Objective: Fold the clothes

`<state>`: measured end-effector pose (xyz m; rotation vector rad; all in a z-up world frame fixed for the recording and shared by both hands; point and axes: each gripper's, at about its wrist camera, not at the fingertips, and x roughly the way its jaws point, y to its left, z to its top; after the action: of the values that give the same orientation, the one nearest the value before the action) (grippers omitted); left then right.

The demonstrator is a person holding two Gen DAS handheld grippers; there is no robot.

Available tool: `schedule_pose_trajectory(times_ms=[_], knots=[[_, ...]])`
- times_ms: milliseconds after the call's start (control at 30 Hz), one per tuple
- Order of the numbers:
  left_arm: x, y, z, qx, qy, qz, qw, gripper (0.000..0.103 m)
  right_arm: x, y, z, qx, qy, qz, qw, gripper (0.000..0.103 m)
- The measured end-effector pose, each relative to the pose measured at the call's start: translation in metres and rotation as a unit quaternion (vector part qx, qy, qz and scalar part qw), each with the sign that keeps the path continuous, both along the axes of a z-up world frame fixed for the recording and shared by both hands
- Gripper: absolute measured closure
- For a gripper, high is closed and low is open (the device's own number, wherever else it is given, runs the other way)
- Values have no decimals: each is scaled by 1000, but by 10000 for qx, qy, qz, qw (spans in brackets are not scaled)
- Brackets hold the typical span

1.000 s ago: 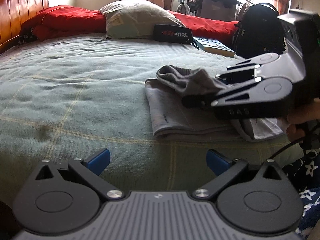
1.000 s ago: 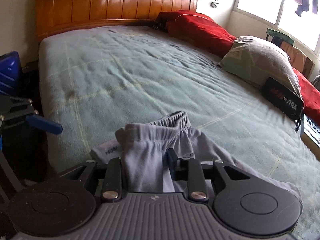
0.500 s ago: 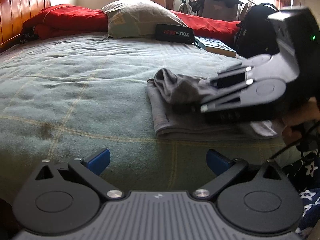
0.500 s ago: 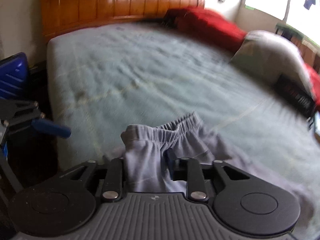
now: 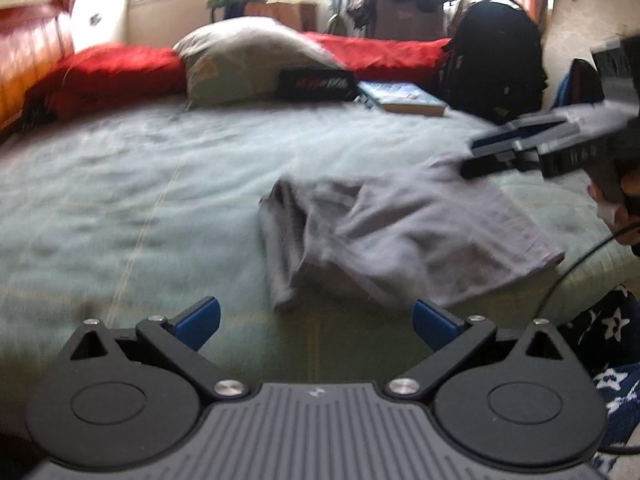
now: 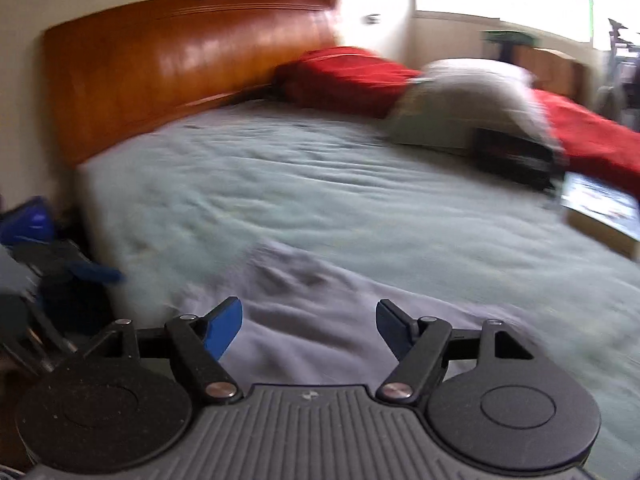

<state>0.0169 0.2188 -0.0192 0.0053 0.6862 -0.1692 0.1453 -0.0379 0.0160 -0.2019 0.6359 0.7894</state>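
A grey garment [image 5: 400, 232] lies partly folded and rumpled on the green bedspread [image 5: 160, 200], near the bed's front right. In the left wrist view my left gripper [image 5: 316, 320] is open just short of the cloth, nothing between its blue pads. My right gripper [image 5: 470, 158] hovers above the garment's far right corner, a hand [image 5: 616, 200] behind it. In the right wrist view the right gripper [image 6: 308, 328] has its jaws opening over the grey garment [image 6: 304, 280]. The cloth lies below them, untouched by the pads. Both views are blurred by motion.
At the far side lie a grey pillow [image 5: 248, 60], a red blanket [image 5: 120, 76], a black pouch [image 5: 316, 84] and a book [image 5: 404, 98]. A black backpack [image 5: 496, 68] stands at the right. The wooden headboard [image 6: 168, 64] closes the bed's end.
The right gripper let go of the bunched grey cloth, spread its jaws and pulled back to the right and upward. The garment dropped and now lies flatter. The left gripper rose slightly.
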Motion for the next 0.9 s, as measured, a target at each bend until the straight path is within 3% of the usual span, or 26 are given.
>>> schedule_pose_trajectory(times_ms=[233, 333, 433, 467, 500, 567, 633, 767, 900], knots=[[61, -37, 13, -427, -305, -795, 9954, 1, -15, -94, -16, -89, 27, -1105, 9938, 27], [96, -51, -7, -171, -103, -848, 9962, 1, -34, -112, -26, -286, -118, -1255, 9916, 31], [131, -33, -36, 70, 394, 16, 9992, 1, -50, -123, -36, -513, -196, -1219, 9910, 38], [140, -23, -45, 87, 566, 363, 9977, 0, -54, -126, -39, -563, -206, -1213, 9908, 47], [143, -14, -49, -94, 678, 520, 9963, 0, -56, -128, -42, -585, -193, -1198, 9909, 62], [136, -4, -44, -323, 609, 531, 9962, 1, -58, -131, -47, -584, -159, -1163, 9914, 77], [127, -8, -31, -180, 502, 606, 9967, 1, -55, -132, -48, -453, -134, -1111, 9927, 78], [106, -30, 0, -224, 5, 19, 9997, 1, -42, -112, -59, -383, 16, -835, 9958, 78], [99, -64, 2, -241, -153, -871, 9958, 1, -40, -96, -84, -687, 169, -764, 9946, 78]])
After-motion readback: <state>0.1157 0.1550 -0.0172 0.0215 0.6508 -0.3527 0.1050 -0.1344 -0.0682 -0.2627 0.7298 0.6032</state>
